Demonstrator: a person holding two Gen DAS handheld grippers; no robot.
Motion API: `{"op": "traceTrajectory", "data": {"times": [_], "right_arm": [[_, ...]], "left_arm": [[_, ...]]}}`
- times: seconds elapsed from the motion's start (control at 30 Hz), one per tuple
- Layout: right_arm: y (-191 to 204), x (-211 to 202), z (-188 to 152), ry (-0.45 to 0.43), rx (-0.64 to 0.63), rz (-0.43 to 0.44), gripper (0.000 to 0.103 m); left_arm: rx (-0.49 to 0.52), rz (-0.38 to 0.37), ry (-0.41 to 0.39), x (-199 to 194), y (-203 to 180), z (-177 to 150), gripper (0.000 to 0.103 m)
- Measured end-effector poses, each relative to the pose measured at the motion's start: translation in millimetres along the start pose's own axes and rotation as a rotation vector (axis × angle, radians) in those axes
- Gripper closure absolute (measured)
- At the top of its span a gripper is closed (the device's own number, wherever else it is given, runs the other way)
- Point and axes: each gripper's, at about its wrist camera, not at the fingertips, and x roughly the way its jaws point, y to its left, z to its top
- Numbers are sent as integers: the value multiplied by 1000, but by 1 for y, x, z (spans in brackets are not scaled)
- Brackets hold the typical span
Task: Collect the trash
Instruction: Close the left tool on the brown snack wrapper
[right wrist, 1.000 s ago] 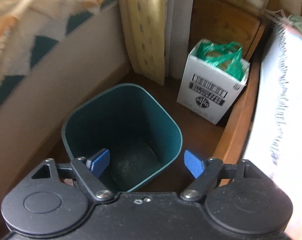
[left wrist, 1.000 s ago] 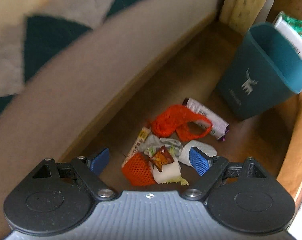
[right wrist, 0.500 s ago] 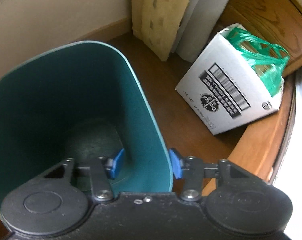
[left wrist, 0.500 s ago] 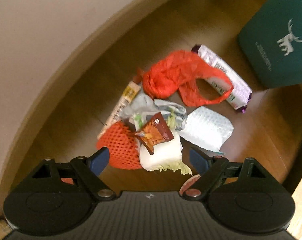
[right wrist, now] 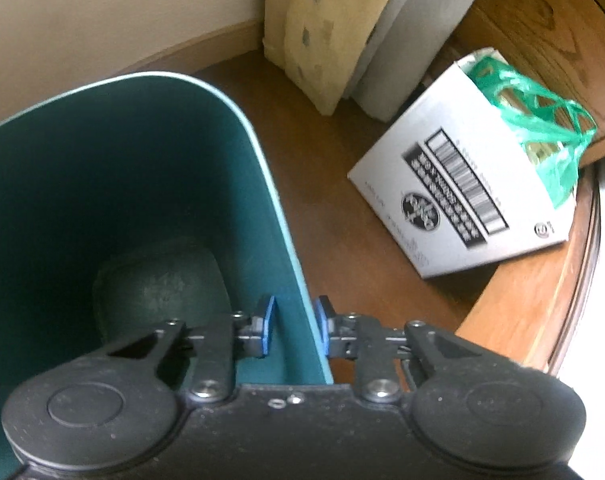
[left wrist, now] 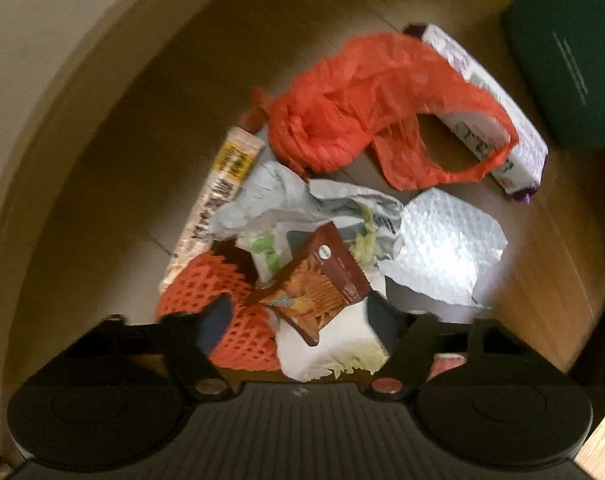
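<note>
The right gripper (right wrist: 292, 330) has its jaws around the green bin's (right wrist: 122, 184) wall; they have just been closing and now grip it. The left gripper (left wrist: 302, 326) points down at the trash pile (left wrist: 318, 240) on the floor beside the bin, its jaws closing around the orange net (left wrist: 238, 320) and white wrapper (left wrist: 334, 344), not yet squeezing.

Under me: brown wood floor (left wrist: 542, 248). On it: orange plastic bag (left wrist: 342, 120), purple-white wrapper (left wrist: 498, 120), orange foam net (left wrist: 222, 312), bubble wrap (left wrist: 446, 252), teal bin (right wrist: 102, 184), white carton (right wrist: 462, 208) w/ barcode.
</note>
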Motion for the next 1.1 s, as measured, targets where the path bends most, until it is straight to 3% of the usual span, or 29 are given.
{"op": "traceTrajectory", "data": {"times": [0.07, 0.13, 0.3, 0.37, 0.4, 0.73, 0.87, 1.1], "right_arm": [[3, -3, -8, 27, 21, 0, 86], [7, -9, -18, 48, 36, 3, 88], [30, -24, -37, 114, 76, -12, 91], [40, -34, -43, 131, 110, -7, 94], [47, -40, -46, 135, 123, -3, 95], [100, -82, -64, 116, 124, -6, 96], [97, -85, -71, 70, 114, 15, 96], [66, -92, -72, -25, 127, 72, 100]], "left_arm": [[-2, 1, -1, 3, 0, 3, 47], [-19, -12, -4, 3, 4, 5, 60], [-31, -47, -9, -4, 12, 9, 74], [-62, -73, -3, -10, 20, 11, 85], [-83, -89, 2, -16, 24, 11, 99], [-185, -104, -121, -85, 45, -19, 100], [-188, -61, -214, -127, 34, -46, 100], [-111, 48, -396, -242, -17, -67, 100]]}}
